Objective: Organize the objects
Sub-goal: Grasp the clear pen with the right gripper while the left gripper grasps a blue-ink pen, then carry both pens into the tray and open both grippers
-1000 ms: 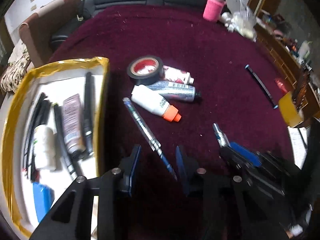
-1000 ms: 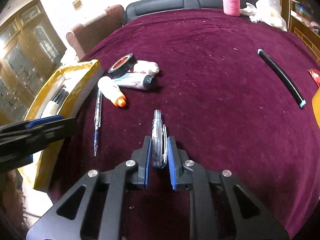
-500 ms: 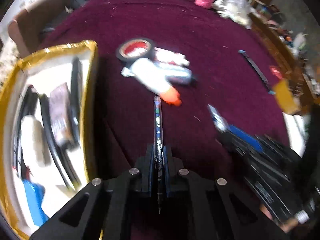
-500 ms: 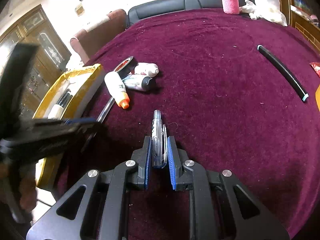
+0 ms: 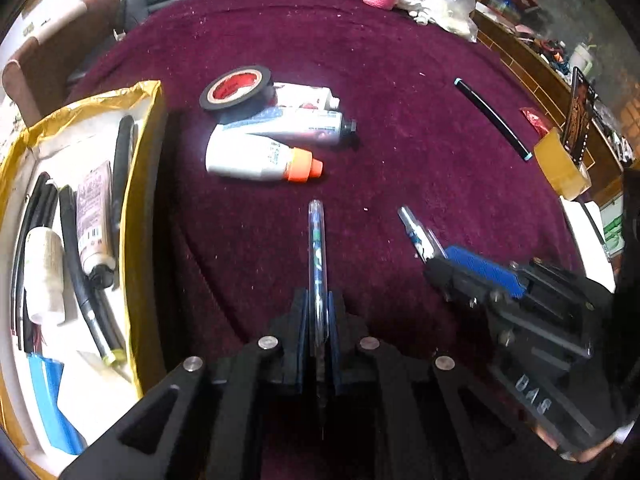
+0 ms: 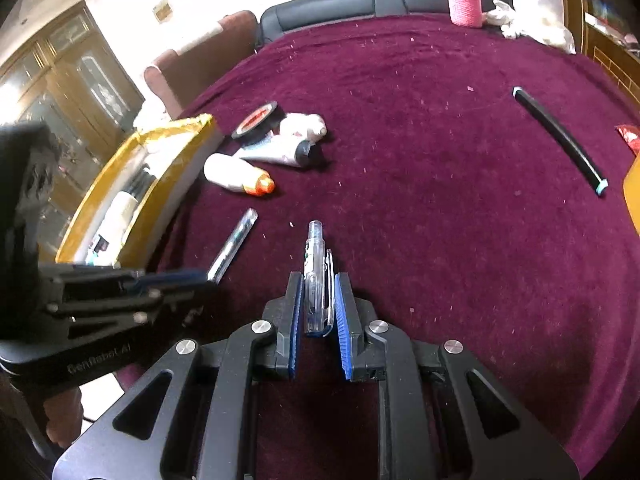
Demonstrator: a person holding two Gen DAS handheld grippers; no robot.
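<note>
Left gripper [image 5: 318, 320]: pinching a thin pen [image 5: 317, 248] mid-barrel, long axis straight ahead, clear of the cloth (judging by the right wrist view).
Right gripper [image 6: 318, 304]: clamped on a clear pen [image 6: 316, 280], pointing forward.
Box [image 5: 138, 208]: just left of the left gripper, nearer that hand; already holding pens and tubes.
Beyond: glue bottle [image 5: 260, 158], tubes and tape roll [image 5: 236, 92] on the cloth.
Hidden: thin pen's tip behind the fingers; box's near end cut off.

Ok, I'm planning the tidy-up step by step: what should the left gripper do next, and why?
Probably lift and carry its pen left to the yellow box. The left gripper is already shut on the pen, the box lies open beside it with similar things inside, and the right gripper holds another pen.
</note>
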